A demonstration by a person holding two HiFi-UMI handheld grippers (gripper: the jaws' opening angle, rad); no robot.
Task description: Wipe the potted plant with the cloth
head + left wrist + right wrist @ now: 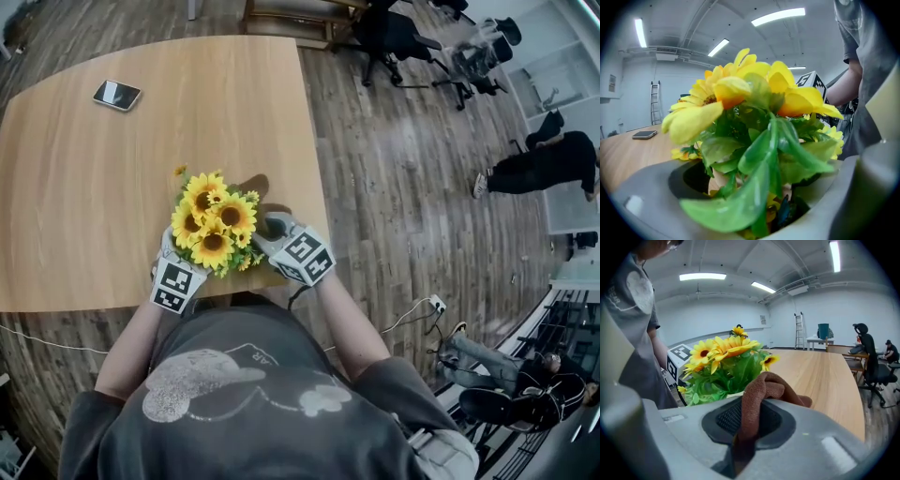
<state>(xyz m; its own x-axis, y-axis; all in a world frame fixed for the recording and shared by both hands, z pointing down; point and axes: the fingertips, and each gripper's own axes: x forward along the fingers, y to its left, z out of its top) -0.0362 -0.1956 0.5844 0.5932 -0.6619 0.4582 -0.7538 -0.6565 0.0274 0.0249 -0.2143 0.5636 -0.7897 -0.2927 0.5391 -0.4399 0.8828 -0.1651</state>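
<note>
- Left gripper (180,265): held forward and tilted down; jaws spread wide, with the potted plant (754,140) set between them.
- Right gripper (274,234): angled down, jaws clamped on the cloth (761,397).
- Forearms: extended forward, brought close together.

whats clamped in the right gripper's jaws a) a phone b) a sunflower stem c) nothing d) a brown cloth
d: in the right gripper view, the jaws of the right gripper pinch a brown cloth, with the potted plant just beyond it.
</note>
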